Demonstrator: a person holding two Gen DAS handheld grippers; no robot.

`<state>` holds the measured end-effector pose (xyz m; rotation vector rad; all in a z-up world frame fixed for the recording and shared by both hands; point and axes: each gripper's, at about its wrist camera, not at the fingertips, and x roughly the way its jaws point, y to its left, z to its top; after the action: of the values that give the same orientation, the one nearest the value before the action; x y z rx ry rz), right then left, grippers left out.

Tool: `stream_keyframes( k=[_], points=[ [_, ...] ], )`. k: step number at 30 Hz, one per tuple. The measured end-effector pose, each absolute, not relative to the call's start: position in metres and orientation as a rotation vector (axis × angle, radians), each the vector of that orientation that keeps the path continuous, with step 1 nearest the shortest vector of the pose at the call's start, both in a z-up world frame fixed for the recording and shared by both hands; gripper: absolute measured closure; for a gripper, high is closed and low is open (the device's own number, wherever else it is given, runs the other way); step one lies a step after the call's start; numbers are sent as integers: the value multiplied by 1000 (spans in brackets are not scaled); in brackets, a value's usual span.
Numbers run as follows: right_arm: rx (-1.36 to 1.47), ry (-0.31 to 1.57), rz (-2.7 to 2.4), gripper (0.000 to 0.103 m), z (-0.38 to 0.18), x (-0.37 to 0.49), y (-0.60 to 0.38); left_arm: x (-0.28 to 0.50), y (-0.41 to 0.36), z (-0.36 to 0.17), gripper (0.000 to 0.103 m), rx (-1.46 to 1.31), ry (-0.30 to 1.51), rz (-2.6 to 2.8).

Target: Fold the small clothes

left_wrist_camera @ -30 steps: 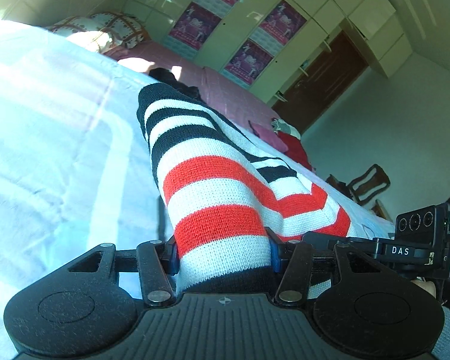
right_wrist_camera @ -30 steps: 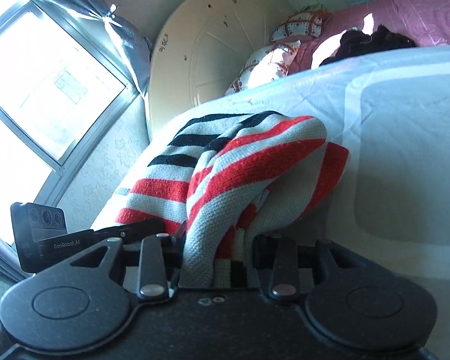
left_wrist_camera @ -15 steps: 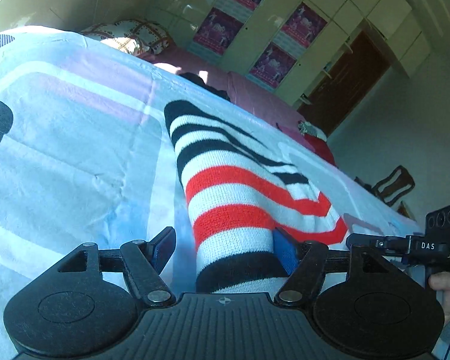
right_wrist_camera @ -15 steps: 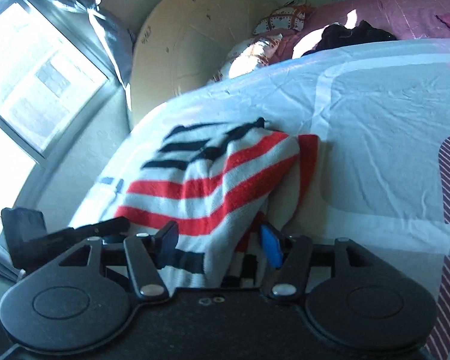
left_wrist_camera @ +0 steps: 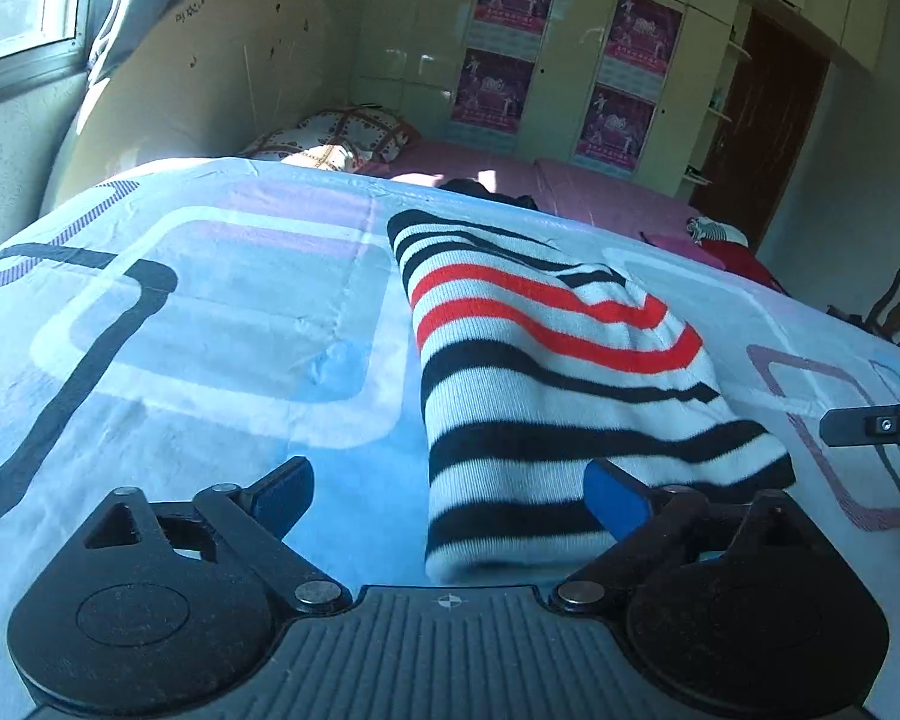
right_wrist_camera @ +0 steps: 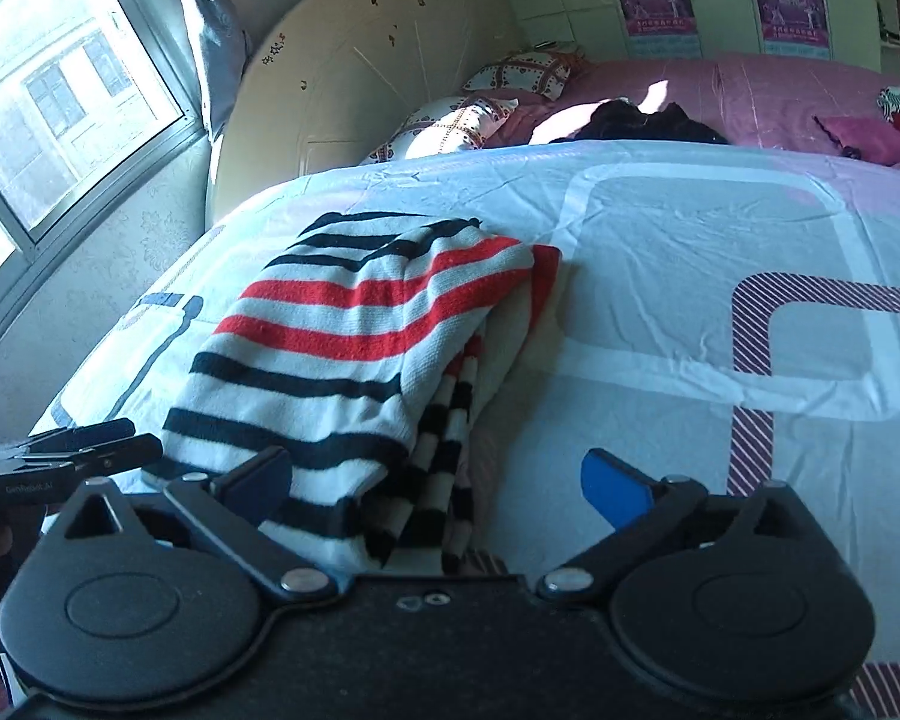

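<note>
Where the grip has changed: a second ago both claws were clamped on the striped sweater (left_wrist_camera: pixel 546 372); now both are letting go and backing off from it.
Left gripper (left_wrist_camera: pixel 450 495): its jaws are opening wide, the blue pads (left_wrist_camera: pixel 615 495) pressing on nothing; the sweater's near hem is lying between them, closer to the right pad.
Right gripper (right_wrist_camera: pixel 438 483): its jaws are opening too, released; the sweater's folded edge is sitting between them, toward the left pad (right_wrist_camera: pixel 258 480), with bare bedsheet before the other pad.
Sweater now: it is lying folded on the bedsheet (left_wrist_camera: pixel 198 324), black, white and red stripes up, inner layers showing along its right-hand side in the right wrist view (right_wrist_camera: pixel 354 354). Earlier it was bunched and lifted off the sheet.
Sweater and its neighbours: beyond it a dark garment (right_wrist_camera: pixel 642 120) is lying on the pink bedcover (right_wrist_camera: pixel 768 90); patterned pillows (right_wrist_camera: pixel 480 111) are resting further left of the sweater, by the headboard (right_wrist_camera: pixel 354 78).
Containers: none is holding anything in either view.
Other gripper in view: each claw's tip is showing just beside the sweater in the opposite camera.
</note>
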<state>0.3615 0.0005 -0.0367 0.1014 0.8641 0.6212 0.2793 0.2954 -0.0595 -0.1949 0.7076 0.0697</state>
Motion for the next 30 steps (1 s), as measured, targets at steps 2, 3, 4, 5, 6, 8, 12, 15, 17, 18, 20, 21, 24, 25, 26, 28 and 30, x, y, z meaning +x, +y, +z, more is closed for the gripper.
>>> stream_keyframes(
  k=[2, 3, 4, 5, 6, 8, 12, 15, 17, 18, 20, 21, 24, 25, 26, 28, 30],
  points=[
    [100, 852, 620, 0, -29, 334, -6, 251, 282, -54, 0, -167, 691, 103],
    [85, 846, 602, 0, -25, 319, -9, 236, 274, -49, 0, -158, 685, 118],
    [62, 837, 589, 0, -21, 305, -10, 224, 268, -45, 0, -161, 681, 127],
    [41, 818, 579, 0, -15, 290, -11, 209, 261, -40, 0, -174, 671, 131],
    [25, 793, 564, 0, -9, 275, -14, 197, 255, -36, 0, -181, 661, 133],
    [-1, 752, 554, 0, 1, 245, -18, 170, 239, -24, 0, -177, 634, 146],
    [-89, 670, 495, 0, 25, 182, -29, 118, 208, 0, 0, -153, 583, 163],
    [-123, 626, 468, 0, 40, 136, -47, 75, 186, 20, 0, -139, 540, 159],
    [-126, 607, 448, 0, 49, 108, -59, 48, 173, 32, 0, -137, 532, 149],
    [-122, 598, 443, 0, 53, 96, -64, 34, 167, 39, 0, -132, 530, 146],
    [-110, 576, 433, 0, 62, 71, -73, 6, 155, 51, 0, -122, 516, 145],
    [-105, 568, 430, 0, 65, 62, -77, -6, 151, 56, 0, -123, 508, 143],
    [-83, 539, 422, 0, 79, 29, -87, -35, 141, 68, 0, -120, 489, 134],
    [-80, 533, 420, 0, 83, 22, -89, -46, 136, 73, 0, -110, 479, 137],
    [-78, 527, 420, 0, 86, 14, -91, -53, 133, 77, 0, -104, 474, 143],
    [-73, 511, 418, 0, 90, 3, -94, -66, 130, 84, 0, -110, 457, 147],
    [-60, 507, 422, 0, 93, -5, -96, -76, 127, 90, 0, -112, 450, 144]
  ],
)
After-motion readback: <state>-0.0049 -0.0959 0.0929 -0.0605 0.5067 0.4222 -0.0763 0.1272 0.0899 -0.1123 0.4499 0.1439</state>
